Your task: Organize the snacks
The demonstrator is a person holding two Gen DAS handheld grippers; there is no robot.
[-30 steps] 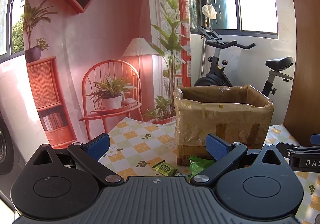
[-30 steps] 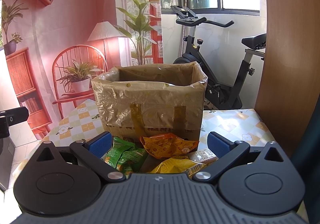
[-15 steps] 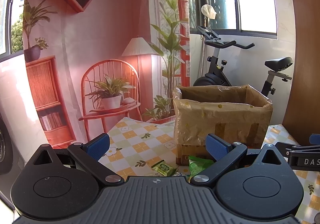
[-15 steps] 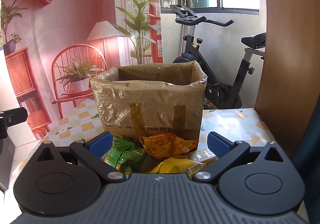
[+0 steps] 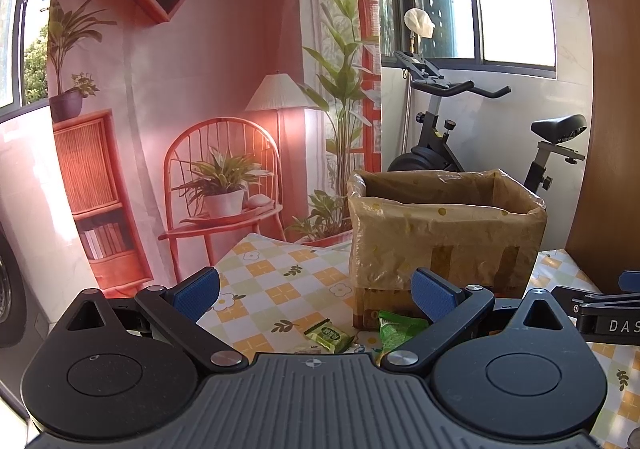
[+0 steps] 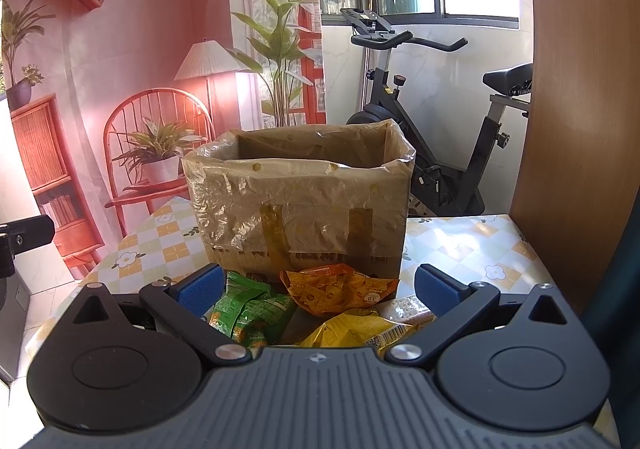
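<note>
the surface (image 6: 172, 241) wears a check of white, orange and pale green squares with white flowers and green sprigs. the box (image 6: 298, 205) is brown under crinkled yellowish plastic with darker tape strips. one snack packet (image 6: 250, 307) is green, another (image 6: 340, 289) orange with a printed pattern, a third (image 6: 360, 331) yellow. the hand-held gripper (image 6: 316, 287) is black with blue pads (image 6: 200, 287).

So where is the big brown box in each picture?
Left wrist view: the box stands right of center on the checked tablecloth, behind the left tool's right fingertip.
Right wrist view: the box stands in the center, straight ahead, with snack packets lying in front of it.
Shared landmark: the exercise bike by the window stands behind the box in both views.
</note>
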